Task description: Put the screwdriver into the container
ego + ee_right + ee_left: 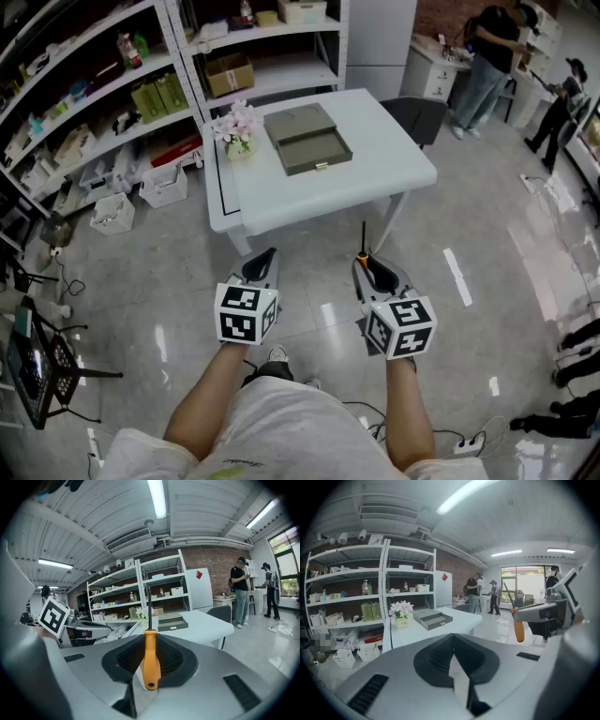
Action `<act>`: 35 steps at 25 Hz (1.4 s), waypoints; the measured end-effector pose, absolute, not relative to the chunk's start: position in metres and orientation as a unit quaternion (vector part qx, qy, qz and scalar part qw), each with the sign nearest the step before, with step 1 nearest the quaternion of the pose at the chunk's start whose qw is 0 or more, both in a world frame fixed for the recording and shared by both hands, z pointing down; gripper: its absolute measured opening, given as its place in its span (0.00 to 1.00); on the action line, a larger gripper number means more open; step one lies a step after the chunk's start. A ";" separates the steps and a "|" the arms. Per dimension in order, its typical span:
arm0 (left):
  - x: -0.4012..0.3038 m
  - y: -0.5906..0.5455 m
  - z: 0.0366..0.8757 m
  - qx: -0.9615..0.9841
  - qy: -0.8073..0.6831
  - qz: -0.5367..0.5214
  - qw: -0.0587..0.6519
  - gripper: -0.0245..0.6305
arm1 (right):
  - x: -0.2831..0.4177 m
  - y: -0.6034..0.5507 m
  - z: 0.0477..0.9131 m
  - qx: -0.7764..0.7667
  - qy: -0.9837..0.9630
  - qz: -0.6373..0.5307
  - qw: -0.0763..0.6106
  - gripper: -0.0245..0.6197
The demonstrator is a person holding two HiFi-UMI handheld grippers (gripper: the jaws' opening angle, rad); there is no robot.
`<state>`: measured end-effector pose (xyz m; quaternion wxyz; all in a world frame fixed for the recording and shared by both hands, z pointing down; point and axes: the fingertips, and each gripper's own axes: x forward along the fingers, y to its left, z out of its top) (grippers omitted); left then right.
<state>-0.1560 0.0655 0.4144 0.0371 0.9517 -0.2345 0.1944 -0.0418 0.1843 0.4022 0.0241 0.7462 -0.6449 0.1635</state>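
My right gripper [367, 264] is shut on the orange handle of a screwdriver [151, 660], whose black shaft [364, 234] points toward the table. My left gripper [266, 255] is shut with nothing in it. Both hang over the floor, short of the white table [375, 178]. On that table lies the grey container [307, 139], a flat box with its drawer pulled open; it also shows in the left gripper view as the container [432, 618] and in the right gripper view as the container [172, 622]. The screwdriver handle [519, 630] shows at the right of the left gripper view.
A vase of pink flowers [236, 127] stands on the table left of the container. A dark chair [417, 117] sits at the table's far right. Shelving [103, 103] with boxes lines the left and back. People [492, 61] stand at the back right.
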 end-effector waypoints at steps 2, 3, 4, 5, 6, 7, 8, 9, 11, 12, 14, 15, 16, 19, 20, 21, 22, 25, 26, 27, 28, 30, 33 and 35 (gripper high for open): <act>-0.151 0.062 0.413 0.952 -0.236 0.194 0.038 0.05 | -0.038 0.182 0.402 0.744 -0.647 0.163 0.027 0.15; -0.149 0.060 0.413 0.951 -0.236 0.194 0.039 0.05 | -0.036 0.180 0.402 0.743 -0.648 0.164 0.029 0.15; -0.146 0.059 0.413 0.951 -0.236 0.194 0.039 0.05 | -0.034 0.179 0.402 0.742 -0.649 0.164 0.030 0.15; -0.144 0.057 0.414 0.951 -0.236 0.195 0.040 0.05 | -0.031 0.178 0.403 0.742 -0.649 0.166 0.031 0.15; -0.141 0.055 0.415 0.951 -0.236 0.195 0.041 0.05 | -0.029 0.176 0.405 0.742 -0.649 0.167 0.032 0.15; -0.138 0.053 0.417 0.951 -0.235 0.196 0.041 0.04 | -0.026 0.174 0.407 0.741 -0.649 0.170 0.033 0.15; -0.135 0.050 0.418 0.951 -0.234 0.197 0.042 0.05 | -0.023 0.171 0.409 0.741 -0.649 0.172 0.034 0.15; -0.132 0.046 0.420 0.951 -0.234 0.197 0.042 0.05 | -0.020 0.167 0.410 0.740 -0.648 0.174 0.035 0.15; -0.126 0.035 0.421 0.951 -0.232 0.200 0.044 0.05 | -0.015 0.157 0.412 0.740 -0.648 0.177 0.036 0.15; -0.122 0.028 0.422 0.951 -0.231 0.201 0.044 0.05 | -0.011 0.151 0.413 0.740 -0.647 0.179 0.037 0.15; -0.114 0.013 0.423 0.951 -0.230 0.203 0.044 0.05 | -0.003 0.137 0.415 0.740 -0.647 0.182 0.039 0.15; -0.109 0.006 0.424 0.951 -0.229 0.204 0.045 0.05 | 0.001 0.129 0.416 0.739 -0.647 0.184 0.041 0.15; -0.104 -0.002 0.424 0.951 -0.228 0.204 0.045 0.05 | 0.006 0.122 0.418 0.738 -0.647 0.186 0.043 0.15; -0.090 -0.026 0.425 0.951 -0.226 0.207 0.047 0.05 | 0.018 0.100 0.420 0.736 -0.648 0.190 0.049 0.15; -0.085 -0.035 0.426 0.951 -0.224 0.207 0.048 0.05 | 0.023 0.092 0.420 0.736 -0.647 0.191 0.050 0.15; -0.080 -0.043 0.427 0.951 -0.223 0.209 0.049 0.05 | 0.027 0.084 0.420 0.737 -0.646 0.192 0.050 0.15; -0.075 -0.052 0.428 0.951 -0.221 0.210 0.050 0.05 | 0.032 0.076 0.421 0.737 -0.645 0.194 0.050 0.15; -0.062 -0.076 0.431 0.952 -0.215 0.214 0.052 0.05 | 0.043 0.051 0.425 0.738 -0.642 0.203 0.052 0.15; -0.059 -0.083 0.432 0.952 -0.213 0.215 0.053 0.05 | 0.047 0.044 0.425 0.738 -0.641 0.205 0.052 0.15; -0.055 -0.090 0.433 0.952 -0.211 0.216 0.054 0.05 | 0.050 0.037 0.426 0.738 -0.640 0.207 0.053 0.15; -0.051 -0.097 0.435 0.952 -0.209 0.217 0.055 0.05 | 0.053 0.030 0.427 0.739 -0.639 0.208 0.054 0.15; -0.043 -0.111 0.438 0.952 -0.206 0.219 0.058 0.04 | 0.061 0.016 0.428 0.740 -0.636 0.211 0.057 0.15; -0.034 -0.133 0.441 0.953 -0.201 0.219 0.062 0.05 | 0.071 -0.005 0.429 0.743 -0.632 0.213 0.060 0.15; -0.029 -0.145 0.443 0.953 -0.199 0.220 0.063 0.05 | 0.076 -0.019 0.431 0.745 -0.629 0.214 0.061 0.15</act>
